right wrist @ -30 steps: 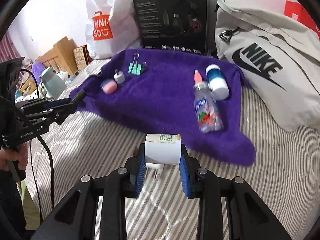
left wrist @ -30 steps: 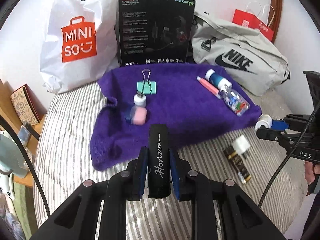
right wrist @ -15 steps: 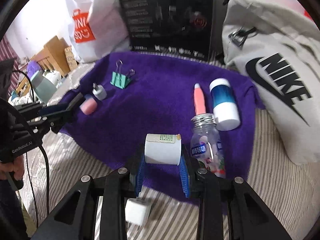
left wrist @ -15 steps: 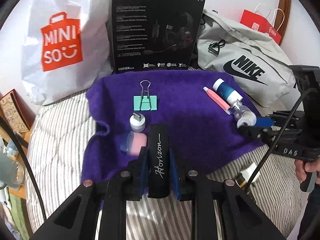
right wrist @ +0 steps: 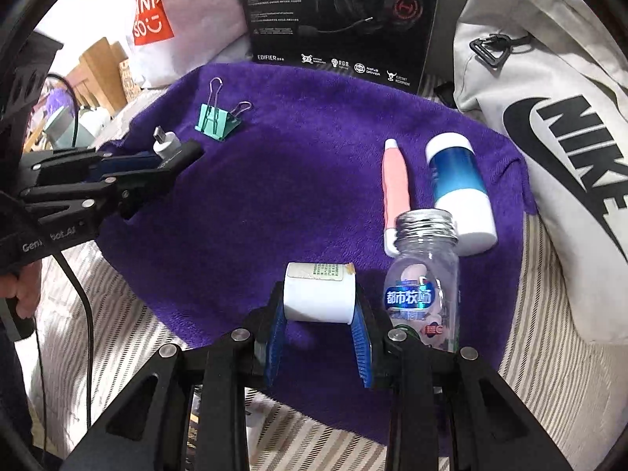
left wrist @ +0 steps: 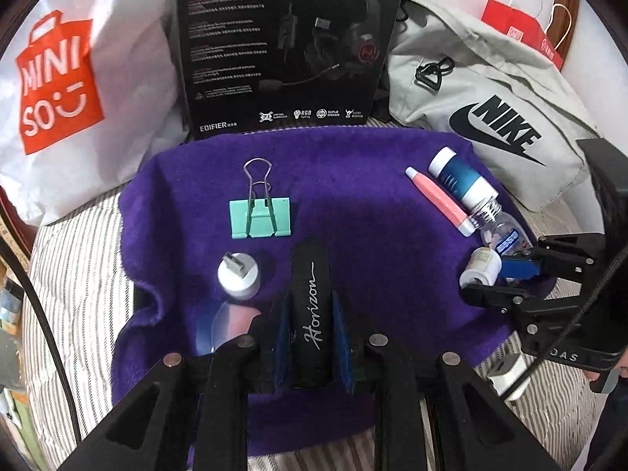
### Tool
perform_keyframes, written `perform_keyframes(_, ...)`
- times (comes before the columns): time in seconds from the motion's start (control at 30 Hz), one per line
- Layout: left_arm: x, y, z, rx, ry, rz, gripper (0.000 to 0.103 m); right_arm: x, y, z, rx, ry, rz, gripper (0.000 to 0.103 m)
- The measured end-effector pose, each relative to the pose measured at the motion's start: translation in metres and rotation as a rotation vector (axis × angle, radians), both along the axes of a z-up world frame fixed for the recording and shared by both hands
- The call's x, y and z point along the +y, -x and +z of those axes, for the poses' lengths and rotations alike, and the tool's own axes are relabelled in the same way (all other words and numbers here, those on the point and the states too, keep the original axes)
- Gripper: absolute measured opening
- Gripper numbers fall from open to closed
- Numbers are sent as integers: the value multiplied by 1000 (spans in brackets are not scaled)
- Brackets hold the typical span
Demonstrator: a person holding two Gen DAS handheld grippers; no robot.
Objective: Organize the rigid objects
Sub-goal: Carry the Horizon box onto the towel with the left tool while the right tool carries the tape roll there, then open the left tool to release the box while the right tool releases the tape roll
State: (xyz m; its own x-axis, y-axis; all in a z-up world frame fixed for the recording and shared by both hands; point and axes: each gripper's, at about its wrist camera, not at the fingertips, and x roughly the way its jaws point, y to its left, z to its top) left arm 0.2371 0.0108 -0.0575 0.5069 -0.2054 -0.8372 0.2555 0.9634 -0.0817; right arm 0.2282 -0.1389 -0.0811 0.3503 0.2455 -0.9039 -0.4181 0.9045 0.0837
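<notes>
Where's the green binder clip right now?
The green binder clip lies on the purple towel, left of centre, just beyond the small white adapter.

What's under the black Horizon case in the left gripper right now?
Purple towel lies beneath the Horizon case, held by the left gripper. A pink capsule shows beside it; directly underneath is hidden.
</notes>
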Motion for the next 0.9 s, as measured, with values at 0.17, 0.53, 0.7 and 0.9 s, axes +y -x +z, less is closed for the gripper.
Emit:
perform_keyframes(0.17,-5,-9,-10,15,-26,-10,21,1,-1,1,-2,9,39,31)
perform_keyframes(0.53,-10,-8,-14,12,-62,-21,21,-3,0,4,-4,0,69,32)
perform_keyframes(0.7,-11,-3,-14,23,-51,-27,31,-11,1,7,30,-30,42,38)
perform_keyframes(0.9,-12,5,-9,33,-53,-20,36,-19,8,16,16,-33,24,44)
